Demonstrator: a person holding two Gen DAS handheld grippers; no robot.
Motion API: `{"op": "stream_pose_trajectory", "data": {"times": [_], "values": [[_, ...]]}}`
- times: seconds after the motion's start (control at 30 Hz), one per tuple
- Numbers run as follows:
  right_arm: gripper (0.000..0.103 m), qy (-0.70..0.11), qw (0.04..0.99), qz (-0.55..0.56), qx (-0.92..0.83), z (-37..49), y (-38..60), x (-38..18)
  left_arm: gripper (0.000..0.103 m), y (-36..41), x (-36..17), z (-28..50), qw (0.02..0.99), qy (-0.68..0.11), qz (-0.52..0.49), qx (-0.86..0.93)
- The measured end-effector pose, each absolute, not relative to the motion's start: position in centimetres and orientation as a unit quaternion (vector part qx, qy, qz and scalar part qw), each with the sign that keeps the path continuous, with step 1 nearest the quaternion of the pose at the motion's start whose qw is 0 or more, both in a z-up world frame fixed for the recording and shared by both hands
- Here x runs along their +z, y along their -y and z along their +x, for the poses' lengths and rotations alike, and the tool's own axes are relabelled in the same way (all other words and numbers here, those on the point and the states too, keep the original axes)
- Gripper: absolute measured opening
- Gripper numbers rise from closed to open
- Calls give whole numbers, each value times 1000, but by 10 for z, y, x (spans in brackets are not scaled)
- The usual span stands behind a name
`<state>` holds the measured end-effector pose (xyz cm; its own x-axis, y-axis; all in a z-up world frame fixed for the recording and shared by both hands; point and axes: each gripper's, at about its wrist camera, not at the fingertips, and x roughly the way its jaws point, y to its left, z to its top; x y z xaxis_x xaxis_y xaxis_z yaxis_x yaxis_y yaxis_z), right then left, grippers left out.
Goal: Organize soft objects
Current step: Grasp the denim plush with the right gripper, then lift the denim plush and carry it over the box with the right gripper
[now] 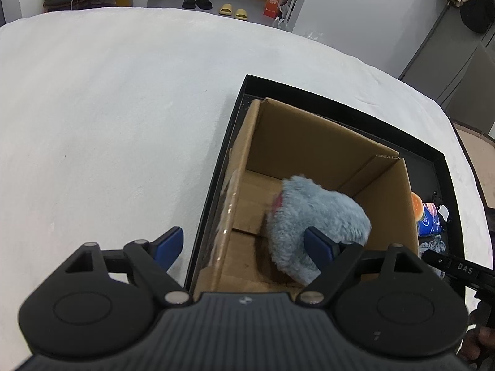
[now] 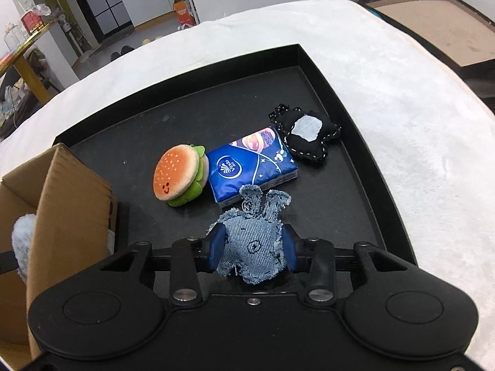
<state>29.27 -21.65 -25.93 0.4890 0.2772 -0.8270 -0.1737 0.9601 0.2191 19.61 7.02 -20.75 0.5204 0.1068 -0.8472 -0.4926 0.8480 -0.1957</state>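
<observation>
My left gripper (image 1: 244, 242) is open above the near wall of a cardboard box (image 1: 256, 142) that stands in a black tray (image 1: 216, 185). A fluffy light-blue plush (image 1: 315, 216) lies inside the box, free of the fingers. My right gripper (image 2: 253, 247) is shut on a denim toy (image 2: 252, 241) and holds it over the black tray (image 2: 355, 167). A burger plush (image 2: 179, 174), a blue tissue pack (image 2: 250, 167) and a black stitched toy (image 2: 306, 136) lie on the tray beyond it. The box (image 2: 62, 204) is at the left.
The tray sits on a white fleece cover (image 1: 108, 108) over a table. The room floor with slippers (image 1: 198, 2) and an orange box (image 1: 273, 3) lies beyond. A dark-rimmed board (image 2: 439, 24) stands at the right of the table.
</observation>
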Motion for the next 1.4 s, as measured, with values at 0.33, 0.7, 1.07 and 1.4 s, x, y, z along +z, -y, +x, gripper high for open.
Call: {"op": "stream_pose_trajectory", "data": {"times": [0.33,0.7,1.07,1.4], "values": [[39,-473,870,49,131,284,208,-238,84,-70,-206,191,848,-464,-210,146],[39,-456,878,40,140,275,191,-217,84,-74,-204,180,849,-464,-216,133],[39,-437,885,25,156,264,169,-199,83,-84,-204,170,854,-453,-222,128],[39,-405,896,11,182,251,150,-184,81,-91,-207,163,855,-450,-231,114]]}}
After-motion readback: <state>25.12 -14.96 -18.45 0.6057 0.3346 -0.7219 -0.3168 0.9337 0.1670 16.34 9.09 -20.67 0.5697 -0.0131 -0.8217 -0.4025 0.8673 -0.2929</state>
